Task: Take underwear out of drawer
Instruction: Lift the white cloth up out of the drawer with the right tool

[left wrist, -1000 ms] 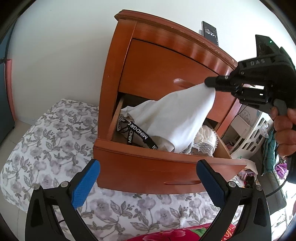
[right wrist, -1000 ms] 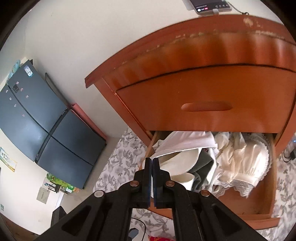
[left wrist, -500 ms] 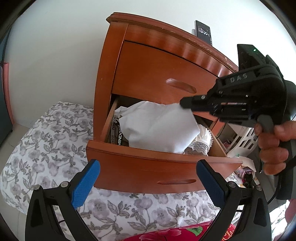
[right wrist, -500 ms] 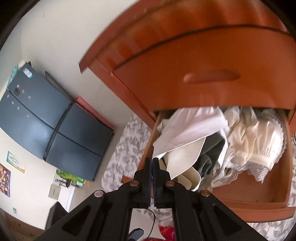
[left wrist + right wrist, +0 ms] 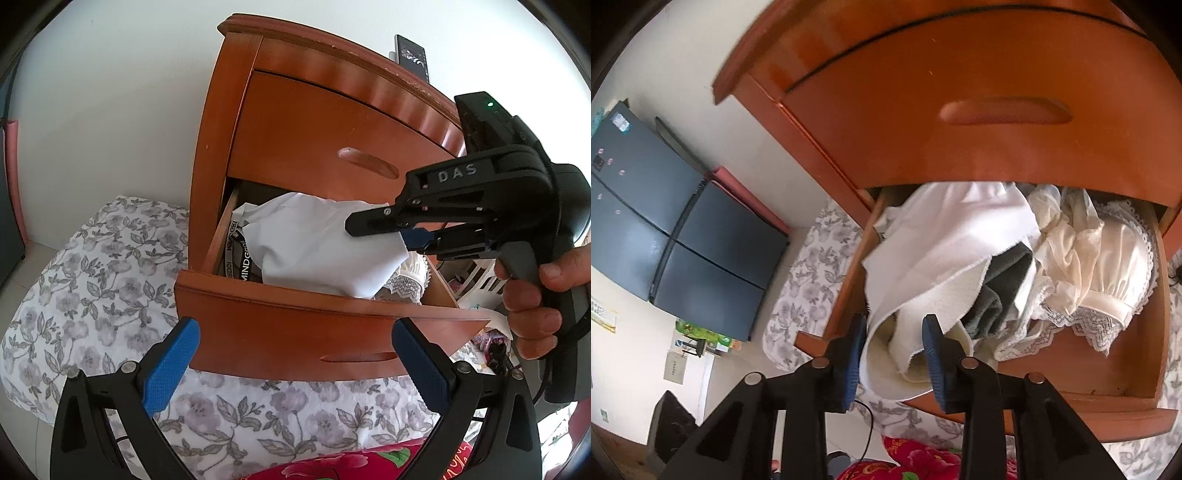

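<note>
Left wrist views the open drawer (image 5: 295, 325) frontally; right wrist looks steeply down, close; both share it.

The nightstand (image 5: 332, 122) and its open drawer (image 5: 295, 332) are glossy orange-brown wood, and in the drawer lie a plain white garment (image 5: 321, 243), a black waistband (image 5: 240, 254) with white lettering, a dark grey cloth (image 5: 1001, 291) and cream underwear (image 5: 1108, 266) edged in white lace. Below and to the left of the drawer spreads a white bedsheet (image 5: 92, 295) printed with grey flowers and leaves, and at the bottom edge a red fabric (image 5: 351, 465) with a floral print. Both black grippers carry blue pads (image 5: 170, 369), and at the left of the right wrist view stands a dark blue-grey fridge (image 5: 665, 221) against a white wall.
</note>
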